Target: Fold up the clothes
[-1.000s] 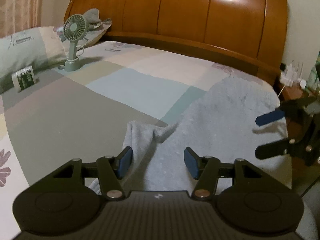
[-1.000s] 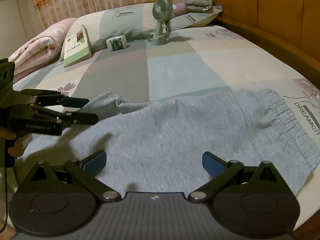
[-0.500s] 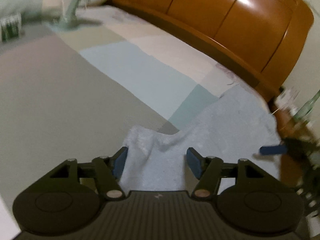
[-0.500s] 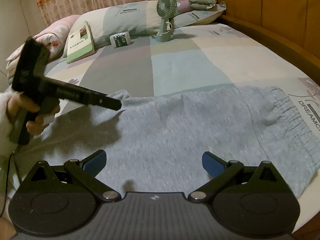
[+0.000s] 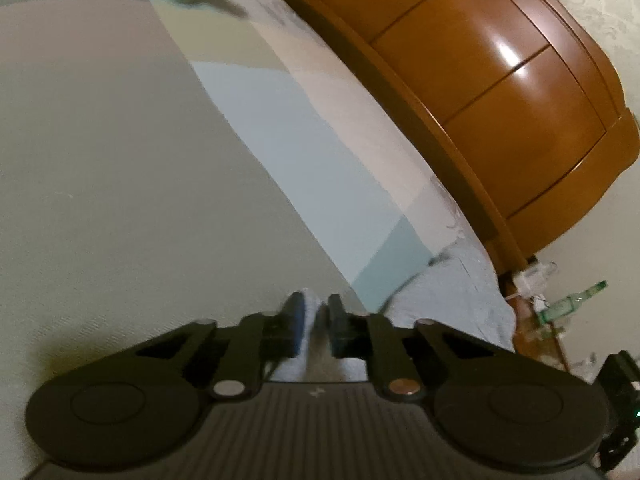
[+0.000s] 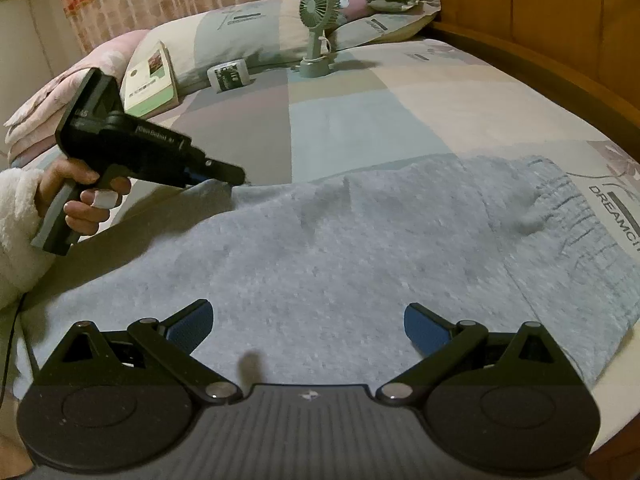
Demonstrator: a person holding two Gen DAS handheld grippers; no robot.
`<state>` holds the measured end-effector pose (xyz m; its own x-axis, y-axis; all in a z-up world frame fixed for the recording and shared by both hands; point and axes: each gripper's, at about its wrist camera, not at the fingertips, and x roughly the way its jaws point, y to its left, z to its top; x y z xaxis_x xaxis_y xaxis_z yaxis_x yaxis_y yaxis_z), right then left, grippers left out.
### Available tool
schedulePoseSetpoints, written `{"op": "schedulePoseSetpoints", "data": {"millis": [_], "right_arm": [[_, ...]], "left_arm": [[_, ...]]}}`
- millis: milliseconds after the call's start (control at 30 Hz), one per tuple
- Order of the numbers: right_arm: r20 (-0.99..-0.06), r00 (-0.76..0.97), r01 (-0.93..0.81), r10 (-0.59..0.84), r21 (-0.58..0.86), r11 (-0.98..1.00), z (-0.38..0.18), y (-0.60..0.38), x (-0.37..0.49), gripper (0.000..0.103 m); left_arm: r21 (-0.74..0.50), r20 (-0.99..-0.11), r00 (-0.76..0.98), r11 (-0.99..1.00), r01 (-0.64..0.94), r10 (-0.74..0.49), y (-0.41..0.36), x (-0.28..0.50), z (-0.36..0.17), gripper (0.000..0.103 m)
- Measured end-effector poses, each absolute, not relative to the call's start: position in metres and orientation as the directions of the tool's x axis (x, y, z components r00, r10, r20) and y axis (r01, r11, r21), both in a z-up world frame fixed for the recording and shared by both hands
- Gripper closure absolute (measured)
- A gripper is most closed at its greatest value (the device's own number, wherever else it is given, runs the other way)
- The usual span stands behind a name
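Left tool [image 5: 315,322]: fingers drawn narrow and clamped on a raised fold of the grey garment [image 6: 360,264] at its far edge; in the right wrist view the same tool [image 6: 224,174] is seen gripped by a hand [image 6: 86,196] in a white fleecy sleeve [image 6: 16,224], its tip on the garment's upper left corner. Right tool [image 6: 308,324]: fingers spread wide, blue pads [image 6: 424,326] apart, held above the near middle of the garment, with nothing between them. Grey garment: fleecy, laid out flat across the near part of the bed [image 6: 360,120], a ribbed gathered band at its right end, the left corner lifted slightly where it is pinched. Bed: covered by a sheet in grey, pale blue, beige and cream blocks, with printed lettering seen at the right edge. Wooden headboard [image 5: 500,92]: glossy and panelled, running along the right side of the bed. At the far end of the bed are listed a green handheld fan [image 6: 318,32] standing upright on its base, a small box [image 6: 230,76] just beside a green-covered book [image 6: 150,80] leaned on a pillow [image 6: 240,36], and a pink quilt [image 6: 56,92] at the far left. A green bottle [image 5: 572,300] is seen past the foot of the headboard, blurred.
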<state>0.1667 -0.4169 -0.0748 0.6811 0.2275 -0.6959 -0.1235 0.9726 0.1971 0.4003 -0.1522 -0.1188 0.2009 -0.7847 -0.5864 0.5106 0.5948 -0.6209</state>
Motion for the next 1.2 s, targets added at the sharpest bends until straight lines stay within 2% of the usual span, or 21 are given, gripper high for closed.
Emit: {"op": "schedulePoseSetpoints", "data": {"millis": [100,267,433,600,733,767,800,867,933,967,1033,1133,1200], "right_arm": [[-0.695,0.683,-0.121,0.223,0.194,0.974,-0.075,-0.418,0.167,0.000],[-0.689,0.692,-0.128,0.213,0.173,0.977,-0.070,-0.421,0.170,0.000],[-0.683,0.702,-0.136,0.203,0.151,0.979,-0.066,-0.423,0.174,0.000],[-0.674,0.713,-0.142,0.194,0.132,0.981,-0.061,-0.425,0.178,0.000],[-0.666,0.718,-0.145,0.200,0.137,0.980,-0.059,-0.424,0.180,0.000],[-0.669,0.716,-0.147,0.198,0.132,0.980,-0.059,-0.425,0.179,0.000],[-0.676,0.712,-0.146,0.189,0.121,0.982,-0.060,-0.426,0.178,0.000],[-0.695,0.700,-0.135,0.165,0.097,0.986,-0.064,-0.430,0.174,0.000],[-0.715,0.685,-0.119,0.138,0.076,0.990,-0.069,-0.438,0.171,0.000],[-0.714,0.686,-0.121,0.138,0.076,0.990,-0.069,-0.439,0.171,0.000],[-0.706,0.692,-0.130,0.149,0.081,0.988,-0.067,-0.439,0.175,0.000],[-0.689,0.705,-0.159,0.168,0.078,0.984,-0.061,-0.435,0.183,0.000],[-0.670,0.713,-0.218,0.204,0.065,0.974,-0.055,-0.423,0.196,0.000]], "left_arm": [[-0.569,-0.587,0.298,0.645,0.510,-0.753,-0.150,0.394,-0.112,0.103],[-0.517,-0.603,0.331,0.671,0.532,-0.726,-0.151,0.389,-0.100,0.102],[-0.376,-0.601,0.393,0.680,0.629,-0.696,-0.158,0.362,-0.068,0.092],[-0.427,-0.620,0.186,0.527,0.735,-0.762,-0.193,0.335,-0.078,0.084],[-0.480,-0.644,0.161,0.558,0.677,-0.748,-0.216,0.349,-0.107,0.083],[-0.487,-0.647,0.175,0.578,0.655,-0.742,-0.216,0.354,-0.113,0.093],[-0.491,-0.645,0.191,0.593,0.638,-0.740,-0.213,0.356,-0.116,0.098],[-0.494,-0.646,0.203,0.605,0.624,-0.736,-0.207,0.356,-0.114,0.098],[-0.438,-0.660,0.226,0.612,0.658,-0.716,-0.207,0.349,-0.106,0.095],[-0.404,-0.665,0.240,0.611,0.680,-0.707,-0.208,0.346,-0.102,0.088],[-0.358,-0.671,0.264,0.615,0.703,-0.693,-0.206,0.342,-0.097,0.086],[-0.394,-0.675,0.259,0.634,0.665,-0.691,-0.202,0.349,-0.094,0.084],[-0.408,-0.661,0.263,0.630,0.660,-0.703,-0.196,0.346,-0.090,0.067]]}}
